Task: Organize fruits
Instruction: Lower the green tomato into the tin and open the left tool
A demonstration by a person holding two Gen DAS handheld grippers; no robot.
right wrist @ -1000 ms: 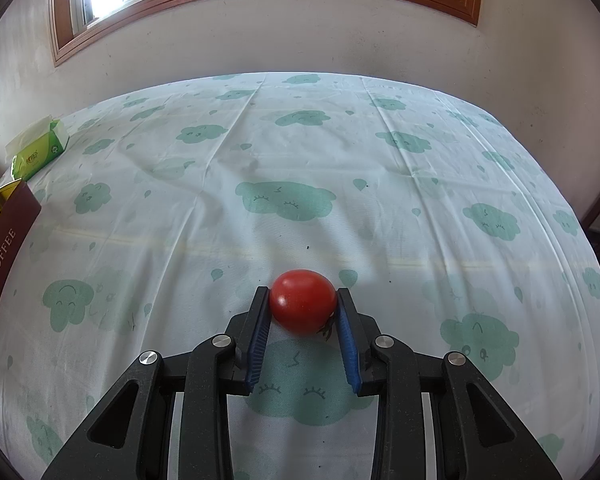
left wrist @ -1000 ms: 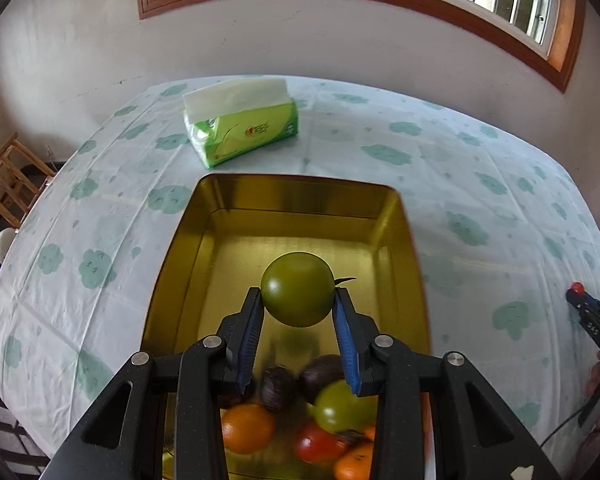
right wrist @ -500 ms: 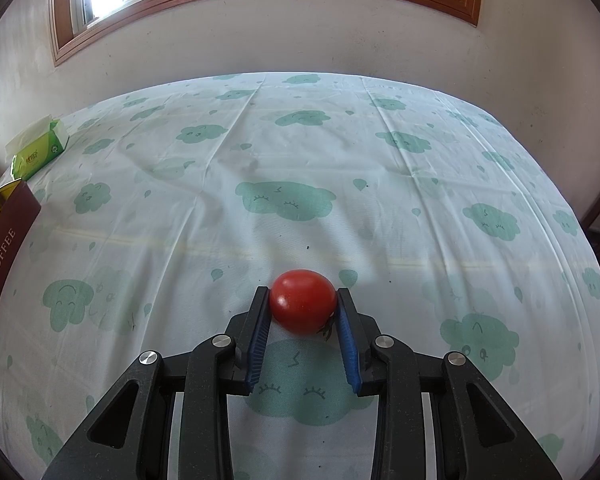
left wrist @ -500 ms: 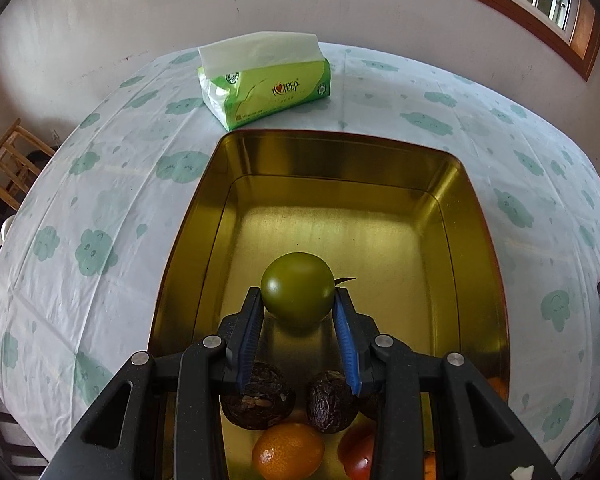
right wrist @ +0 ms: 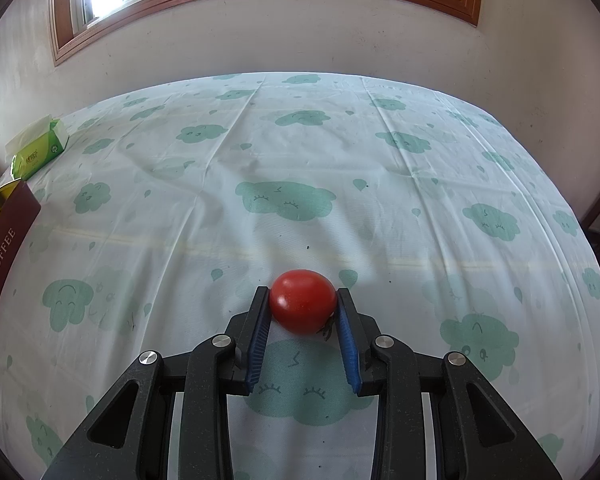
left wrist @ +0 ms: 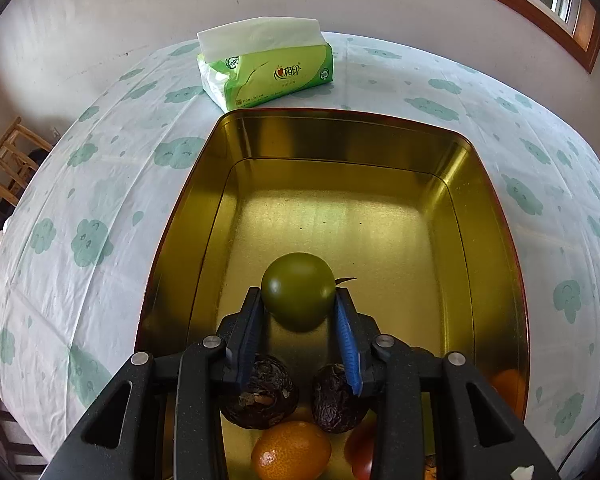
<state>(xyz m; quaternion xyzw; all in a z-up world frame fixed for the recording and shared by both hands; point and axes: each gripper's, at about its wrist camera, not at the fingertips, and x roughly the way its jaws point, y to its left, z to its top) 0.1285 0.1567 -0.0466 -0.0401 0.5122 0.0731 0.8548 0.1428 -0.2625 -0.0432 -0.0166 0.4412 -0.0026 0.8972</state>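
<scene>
Here each hand-held gripper grasps fruit: left [left wrist: 299,309] a green tomato [left wrist: 298,290] over the gold tin [left wrist: 496,248], right [right wrist: 303,312] a red tomato [right wrist: 303,301].

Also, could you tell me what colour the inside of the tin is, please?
Shiny gold inside the tin, seen best from the left wrist view.

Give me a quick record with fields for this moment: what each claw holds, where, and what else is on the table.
left claw: shut on round green tomato, over gold metal tin
right claw: shut on round red tomato, over cloud-print tablecloth
tin contents: orange citrus fruit, two dark wrinkled fruits
other: green tissue pack behind tin
</scene>
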